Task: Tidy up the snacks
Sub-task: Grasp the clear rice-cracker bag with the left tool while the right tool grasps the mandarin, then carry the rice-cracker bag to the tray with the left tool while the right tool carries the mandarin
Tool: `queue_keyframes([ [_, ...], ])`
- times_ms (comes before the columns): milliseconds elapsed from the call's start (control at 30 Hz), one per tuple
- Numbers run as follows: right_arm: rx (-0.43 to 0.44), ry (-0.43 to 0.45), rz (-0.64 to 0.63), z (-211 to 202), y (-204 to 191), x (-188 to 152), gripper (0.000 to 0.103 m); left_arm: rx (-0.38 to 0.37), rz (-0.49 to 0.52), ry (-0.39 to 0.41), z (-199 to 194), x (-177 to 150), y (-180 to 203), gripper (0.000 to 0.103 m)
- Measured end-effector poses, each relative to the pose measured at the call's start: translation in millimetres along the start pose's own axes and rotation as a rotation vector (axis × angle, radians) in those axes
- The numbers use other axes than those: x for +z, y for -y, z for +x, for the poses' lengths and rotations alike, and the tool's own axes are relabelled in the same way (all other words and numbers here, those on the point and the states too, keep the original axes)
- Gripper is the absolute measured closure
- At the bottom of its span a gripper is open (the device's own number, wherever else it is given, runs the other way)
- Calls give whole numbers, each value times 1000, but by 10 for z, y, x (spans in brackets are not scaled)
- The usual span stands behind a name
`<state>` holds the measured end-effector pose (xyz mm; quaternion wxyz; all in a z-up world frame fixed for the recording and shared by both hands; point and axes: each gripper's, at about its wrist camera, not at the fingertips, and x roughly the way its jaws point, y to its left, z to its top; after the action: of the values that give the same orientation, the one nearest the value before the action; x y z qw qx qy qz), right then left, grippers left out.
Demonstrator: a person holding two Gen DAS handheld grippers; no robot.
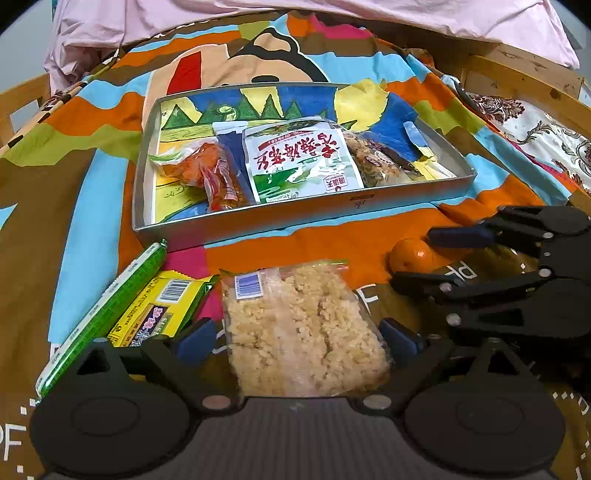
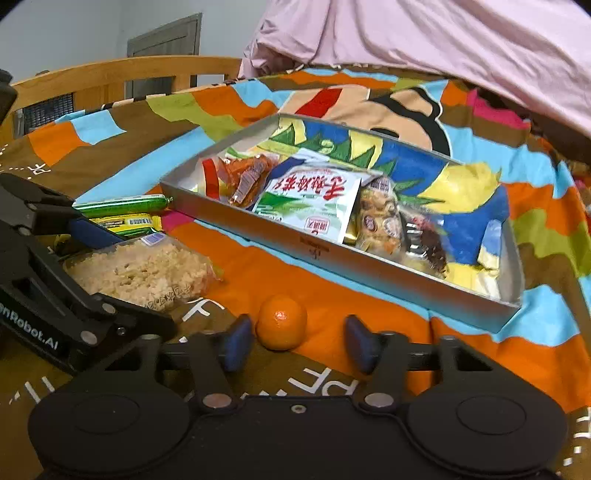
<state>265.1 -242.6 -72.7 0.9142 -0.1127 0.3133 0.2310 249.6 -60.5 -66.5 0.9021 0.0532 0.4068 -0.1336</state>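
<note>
Plainly, the biggest thing here is the patchwork bedspread (image 1: 92, 192) in orange, brown and blue, with a pink quilt (image 1: 332, 14) bunched at its far side and a wooden bed rail (image 2: 110, 74) beyond. On it sits the shallow metal tray (image 1: 258, 218), already holding three or four packets: an orange-red pack (image 1: 207, 173) at its left, a white and green bag with red characters (image 1: 299, 162) in the middle, and a clear bag of brownish snacks (image 1: 376, 162) to the right. Outside the tray, on the near side, lie the things not yet sorted: a clear bag of puffed rice cake (image 1: 299, 328), a yellow bar (image 1: 155, 310) just beside it, a green sausage stick (image 1: 107, 310) along the bar's outer edge, and a small tangerine (image 2: 281, 322) well apart to the right. The left gripper (image 1: 297, 339) straddles the rice cake bag with its blue pads standing at either edge, spread wide, not visibly squeezing. The right gripper (image 2: 297, 341) has the tangerine between its pads (image 2: 236, 343); one pad looks to be at the fruit's skin, the other stands clear with a gap, so it is not yet pinched. I judge the step in hand to be a double pick-up. Next, each pair of tongs needs to close gently: enough to hold the slippery bag without crushing it, and centred on the round fruit so it does not roll away before the lift to the tray.
</note>
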Motion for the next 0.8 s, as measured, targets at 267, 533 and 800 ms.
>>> queue_keyframes([
  [267, 19, 17, -4, -105, -67, -53, 71, -8, -17, 0, -50, -11, 28, 19],
  [533, 34, 36, 11, -353, -117, -160, 72, -5, -43, 4, -221, -115, 79, 20],
  [800, 43, 57, 30, -685, -191, -264, 72, -3, -85, 24, -429, -218, 153, 20],
])
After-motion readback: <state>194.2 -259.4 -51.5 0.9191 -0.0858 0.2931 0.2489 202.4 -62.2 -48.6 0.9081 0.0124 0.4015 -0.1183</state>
